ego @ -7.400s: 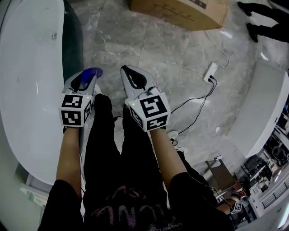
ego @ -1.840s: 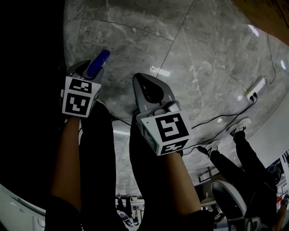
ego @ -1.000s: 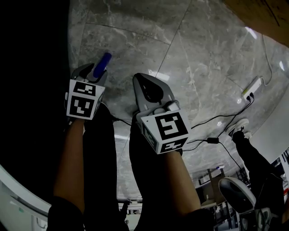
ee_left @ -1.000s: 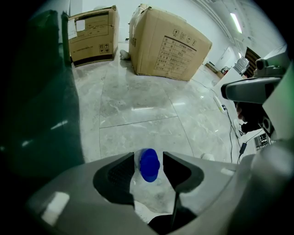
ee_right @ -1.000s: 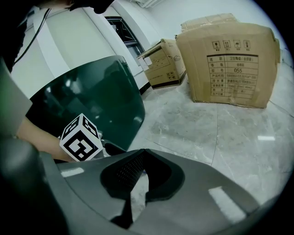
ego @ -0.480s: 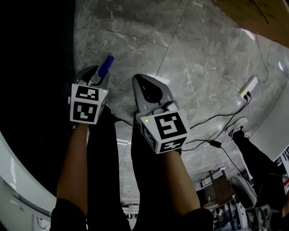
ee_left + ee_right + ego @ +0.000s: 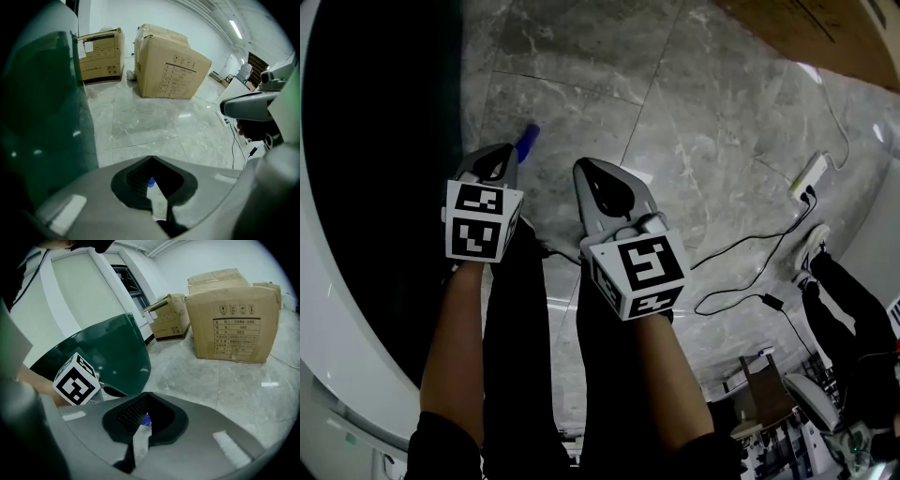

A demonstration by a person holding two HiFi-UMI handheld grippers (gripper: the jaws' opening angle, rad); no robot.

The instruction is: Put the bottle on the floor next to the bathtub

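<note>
The bottle is slim and blue, and only its tip pokes out past my left gripper. That gripper hangs over the grey marble floor, right beside the dark side of the bathtub. Its jaws meet at the tips in the left gripper view, where a speck of the blue bottle shows in their hollow. The bathtub fills that view's left. My right gripper is shut and empty, just right of the left one. From the right gripper I see the bathtub and the left gripper's marker cube.
Cardboard boxes stand on the floor ahead, and one box shows at the head view's top right. A white power strip and black cable lie to the right, near a person's shoes. My own legs are below the grippers.
The left gripper has dipped lower and slightly right along the tub side, so less of the blue bottle shows past it. The right gripper has hardly moved.
</note>
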